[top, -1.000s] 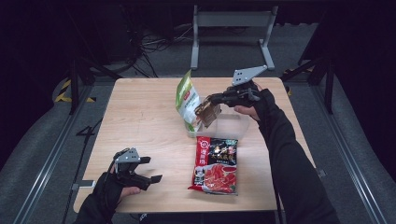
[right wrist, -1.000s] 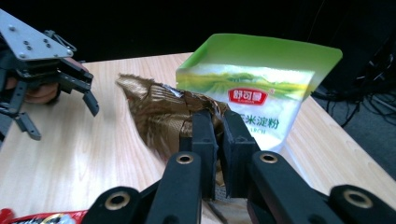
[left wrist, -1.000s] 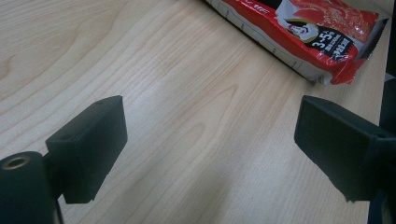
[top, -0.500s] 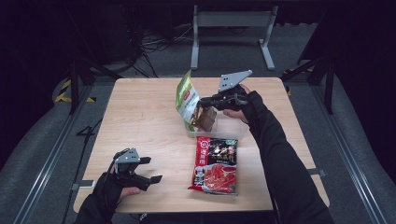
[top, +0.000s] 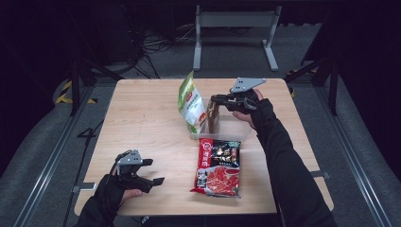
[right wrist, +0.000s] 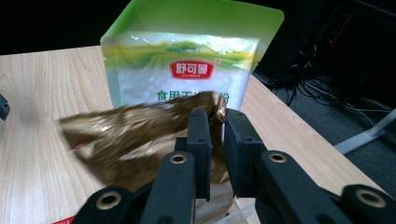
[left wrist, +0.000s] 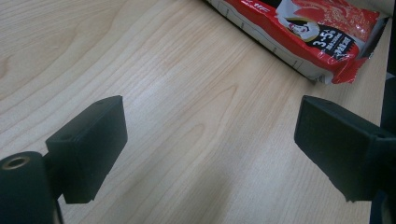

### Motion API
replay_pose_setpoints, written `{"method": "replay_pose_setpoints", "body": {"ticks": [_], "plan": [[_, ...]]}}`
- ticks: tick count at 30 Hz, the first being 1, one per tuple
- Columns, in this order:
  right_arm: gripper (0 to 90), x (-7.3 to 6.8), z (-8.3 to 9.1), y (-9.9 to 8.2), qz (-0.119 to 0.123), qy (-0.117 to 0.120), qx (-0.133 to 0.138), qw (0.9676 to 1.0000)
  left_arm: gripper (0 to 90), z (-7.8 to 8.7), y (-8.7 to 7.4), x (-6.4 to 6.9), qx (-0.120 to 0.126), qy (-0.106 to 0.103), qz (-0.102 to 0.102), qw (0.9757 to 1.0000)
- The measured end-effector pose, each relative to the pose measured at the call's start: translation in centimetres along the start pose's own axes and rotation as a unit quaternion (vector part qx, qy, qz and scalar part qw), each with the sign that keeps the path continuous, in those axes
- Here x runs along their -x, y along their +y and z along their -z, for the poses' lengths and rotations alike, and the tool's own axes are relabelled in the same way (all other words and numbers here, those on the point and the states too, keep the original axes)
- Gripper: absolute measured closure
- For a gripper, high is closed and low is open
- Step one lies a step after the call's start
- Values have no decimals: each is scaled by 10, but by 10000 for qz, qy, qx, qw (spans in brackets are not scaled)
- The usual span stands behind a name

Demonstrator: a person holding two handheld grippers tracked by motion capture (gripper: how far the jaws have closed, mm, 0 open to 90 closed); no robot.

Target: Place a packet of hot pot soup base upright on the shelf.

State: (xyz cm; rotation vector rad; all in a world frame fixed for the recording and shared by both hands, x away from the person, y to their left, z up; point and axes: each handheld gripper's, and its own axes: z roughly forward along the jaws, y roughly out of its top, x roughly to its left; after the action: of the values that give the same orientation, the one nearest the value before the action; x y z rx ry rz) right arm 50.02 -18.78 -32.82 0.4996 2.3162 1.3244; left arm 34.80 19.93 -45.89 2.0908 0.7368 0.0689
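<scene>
My right gripper has sunk, still pinching the gold pouch, now inside the clear bin beside the green bag; release seems near; left gripper waits open on the tabletop.

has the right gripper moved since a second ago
Yes. The right gripper has come down with the gold packet, toward the clear tray beside the green pouch.

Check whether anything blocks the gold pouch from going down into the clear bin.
Nothing visible does. The right claw holds the gold pouch over the clear bin; the green bag stands at the bin's left end, beside the pouch, not under it.
</scene>
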Motion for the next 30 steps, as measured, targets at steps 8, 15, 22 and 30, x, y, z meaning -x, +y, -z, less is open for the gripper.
{"method": "replay_pose_setpoints", "body": {"ticks": [8,15,22,30], "plan": [[711,-3,5,-6,-79,-467,-110,9988,105,-1,1,0,-14,1,-34,10000],[685,-1,26,-19,-325,-668,-22,9972,105,1,1,-2,11,41,-35,10000],[657,-11,54,-40,-451,-650,-82,9968,105,1,2,-3,20,79,-92,9999],[620,-26,82,-69,-739,-612,-137,9953,105,-4,5,1,-45,84,-161,9998]]}}
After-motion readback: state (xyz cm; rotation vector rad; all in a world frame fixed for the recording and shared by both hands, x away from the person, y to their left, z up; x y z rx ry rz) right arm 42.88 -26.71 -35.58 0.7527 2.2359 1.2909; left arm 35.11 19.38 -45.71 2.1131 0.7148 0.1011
